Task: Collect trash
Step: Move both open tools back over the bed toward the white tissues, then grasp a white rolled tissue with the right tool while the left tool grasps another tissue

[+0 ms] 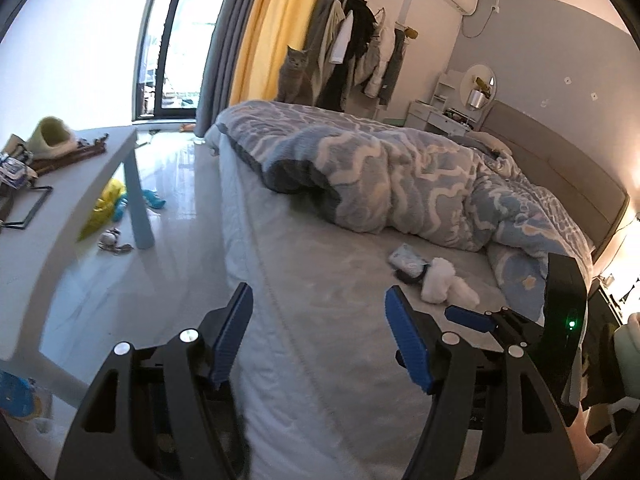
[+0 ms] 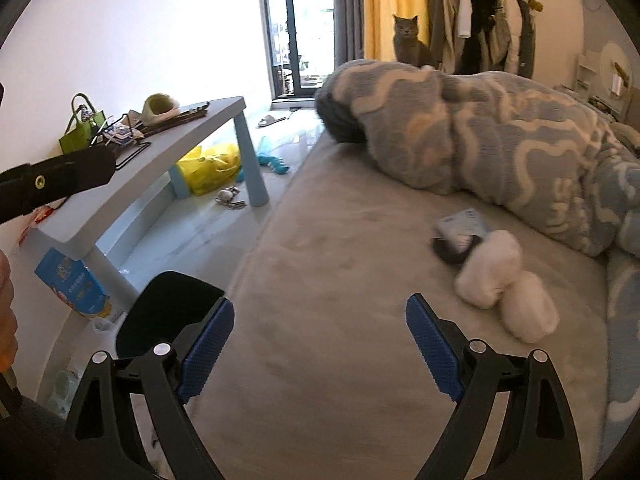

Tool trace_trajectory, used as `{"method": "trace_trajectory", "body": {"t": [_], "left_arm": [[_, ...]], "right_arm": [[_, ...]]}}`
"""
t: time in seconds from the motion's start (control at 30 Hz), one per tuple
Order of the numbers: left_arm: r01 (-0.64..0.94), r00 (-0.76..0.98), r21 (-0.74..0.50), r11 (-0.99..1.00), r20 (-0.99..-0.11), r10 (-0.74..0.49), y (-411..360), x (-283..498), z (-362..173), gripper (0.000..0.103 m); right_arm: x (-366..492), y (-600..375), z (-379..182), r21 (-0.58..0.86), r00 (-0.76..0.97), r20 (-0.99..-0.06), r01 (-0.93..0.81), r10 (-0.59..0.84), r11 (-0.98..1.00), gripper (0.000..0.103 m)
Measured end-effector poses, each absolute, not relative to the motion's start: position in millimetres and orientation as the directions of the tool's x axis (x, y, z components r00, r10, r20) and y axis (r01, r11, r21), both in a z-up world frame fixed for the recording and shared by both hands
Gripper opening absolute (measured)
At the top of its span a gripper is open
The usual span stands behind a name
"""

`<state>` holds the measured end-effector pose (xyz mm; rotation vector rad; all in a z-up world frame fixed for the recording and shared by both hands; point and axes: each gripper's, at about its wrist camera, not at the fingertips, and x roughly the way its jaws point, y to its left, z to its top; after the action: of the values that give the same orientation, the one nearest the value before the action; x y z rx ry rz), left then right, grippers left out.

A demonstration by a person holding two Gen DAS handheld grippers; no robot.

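White tissue wads: two crumpled lumps are shown lying on the bare grey bed sheet, touching each other, just beside the edge of the blue patterned duvet.
Small packet: a pale wrapper with a dark item under it is seen touching the nearer wad; its contents cannot be told.
Right gripper: its blue pads are spread wide and nothing is held; the wads lie ahead and to the right of the jaws, well outside the gap.
Left gripper: likewise released and empty; the wads are seen ahead and to its right.
Risk, sheet: soft fabric could be pinched along with a wad if the jaws are pressed in too deep.
Risk, partial grasp: one wad could be left behind or rolled away, since two lie together.
Risk, cat: seated at the far end of the bed; a pounce could disturb the trash.
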<state>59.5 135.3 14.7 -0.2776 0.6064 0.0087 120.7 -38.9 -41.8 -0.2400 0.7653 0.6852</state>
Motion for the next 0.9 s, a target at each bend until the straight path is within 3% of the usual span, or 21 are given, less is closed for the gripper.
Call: {"method": "trace_trajectory", "body": {"t": [0.9], "left_arm": [[-0.001,0.770,-0.236,0.972,-0.620,-0.150,40.1,145.3,-23.1,0.071]], "right_arm": [[193.7,-147.7,-35.6,0.076,0.564,-0.695,-0.559,0.446,0.826,0.090]]}}
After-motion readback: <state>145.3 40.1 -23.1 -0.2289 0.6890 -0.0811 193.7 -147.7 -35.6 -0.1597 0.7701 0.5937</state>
